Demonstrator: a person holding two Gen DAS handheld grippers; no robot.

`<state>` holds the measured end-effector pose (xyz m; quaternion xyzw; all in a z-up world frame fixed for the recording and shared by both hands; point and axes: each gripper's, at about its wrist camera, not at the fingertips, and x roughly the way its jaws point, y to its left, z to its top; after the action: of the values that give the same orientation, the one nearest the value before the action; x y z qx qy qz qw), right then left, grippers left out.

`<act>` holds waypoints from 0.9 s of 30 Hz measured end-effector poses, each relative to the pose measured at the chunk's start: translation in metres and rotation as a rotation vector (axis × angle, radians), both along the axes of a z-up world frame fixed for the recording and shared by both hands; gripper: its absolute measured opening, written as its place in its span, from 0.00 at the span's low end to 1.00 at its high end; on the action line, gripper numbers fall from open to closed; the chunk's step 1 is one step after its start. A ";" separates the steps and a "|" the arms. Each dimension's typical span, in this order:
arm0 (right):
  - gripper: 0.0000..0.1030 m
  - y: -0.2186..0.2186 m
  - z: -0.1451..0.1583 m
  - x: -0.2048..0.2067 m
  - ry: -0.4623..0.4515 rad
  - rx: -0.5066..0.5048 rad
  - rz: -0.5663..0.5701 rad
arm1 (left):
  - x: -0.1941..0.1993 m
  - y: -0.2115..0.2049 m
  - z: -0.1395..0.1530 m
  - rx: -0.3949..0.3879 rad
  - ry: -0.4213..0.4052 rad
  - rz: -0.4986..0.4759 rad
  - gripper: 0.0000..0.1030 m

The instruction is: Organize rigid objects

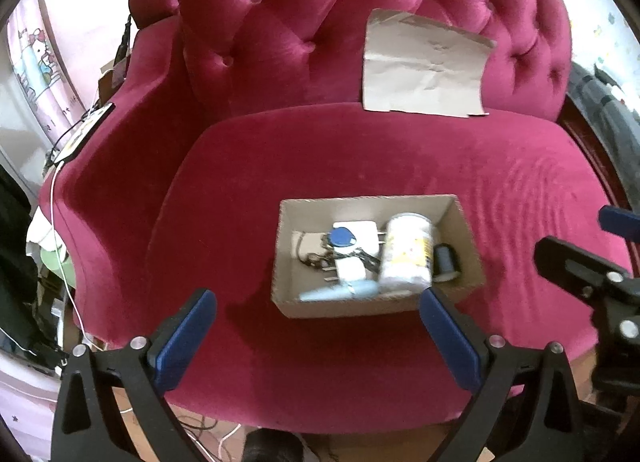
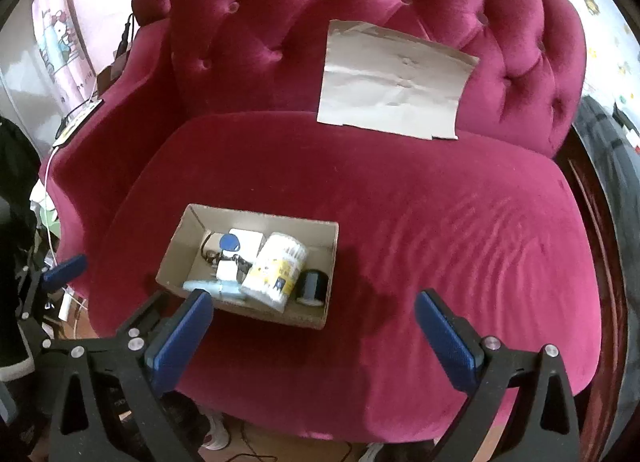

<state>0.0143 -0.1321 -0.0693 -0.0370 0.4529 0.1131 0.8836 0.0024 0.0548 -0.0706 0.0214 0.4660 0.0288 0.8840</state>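
An open cardboard box (image 1: pixel 286 254) sits on the red velvet armchair seat (image 1: pixel 360 154). In it lie a white cotton-swab tub (image 1: pixel 406 254), a blue key fob (image 1: pixel 342 238) on keys, a white charger (image 1: pixel 352 268), a pale blue tube (image 1: pixel 340 292) and a dark spool (image 1: pixel 446 260). My left gripper (image 1: pixel 318 308) is open and empty, just in front of the box. My right gripper (image 2: pixel 314 308) is open and empty, over the seat to the right of the box (image 2: pixel 176 258); the tub (image 2: pixel 276 268) and spool (image 2: pixel 314 286) show there too.
A flat piece of cardboard (image 1: pixel 424 66) leans against the tufted chair back; it also shows in the right wrist view (image 2: pixel 392 80). The chair's left armrest (image 1: pixel 104 166) holds a small device with cables. Clutter and cords lie on the floor at the left.
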 end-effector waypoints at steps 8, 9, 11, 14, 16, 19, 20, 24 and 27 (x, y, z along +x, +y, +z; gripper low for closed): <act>1.00 -0.007 -0.003 -0.029 -0.051 -0.019 0.000 | -0.021 -0.008 0.000 -0.012 -0.024 0.017 1.00; 1.00 -0.007 -0.004 -0.030 -0.052 -0.026 0.001 | -0.022 -0.008 -0.001 -0.013 -0.025 0.023 1.00; 1.00 -0.009 -0.006 -0.033 -0.057 -0.023 0.004 | -0.025 -0.008 -0.003 -0.012 -0.023 0.029 1.00; 1.00 -0.010 -0.009 -0.037 -0.056 -0.026 0.009 | -0.030 -0.010 -0.005 0.010 -0.028 0.030 1.00; 1.00 -0.010 -0.010 -0.038 -0.053 -0.033 0.011 | -0.031 -0.011 -0.006 0.017 -0.028 0.028 1.00; 1.00 -0.010 -0.012 -0.039 -0.056 -0.042 0.012 | -0.032 -0.011 -0.008 0.010 -0.027 0.029 1.00; 1.00 -0.010 -0.012 -0.040 -0.057 -0.042 0.010 | -0.031 -0.011 -0.008 0.006 -0.027 0.028 1.00; 1.00 -0.009 -0.013 -0.040 -0.057 -0.046 0.012 | -0.032 -0.011 -0.009 0.005 -0.024 0.025 1.00; 1.00 -0.008 -0.013 -0.041 -0.058 -0.054 0.006 | -0.032 -0.012 -0.010 0.001 -0.022 0.025 1.00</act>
<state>-0.0269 -0.1396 -0.0826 -0.0655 0.4298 0.1025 0.8947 -0.0299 0.0427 -0.0804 0.0155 0.4565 0.0403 0.8887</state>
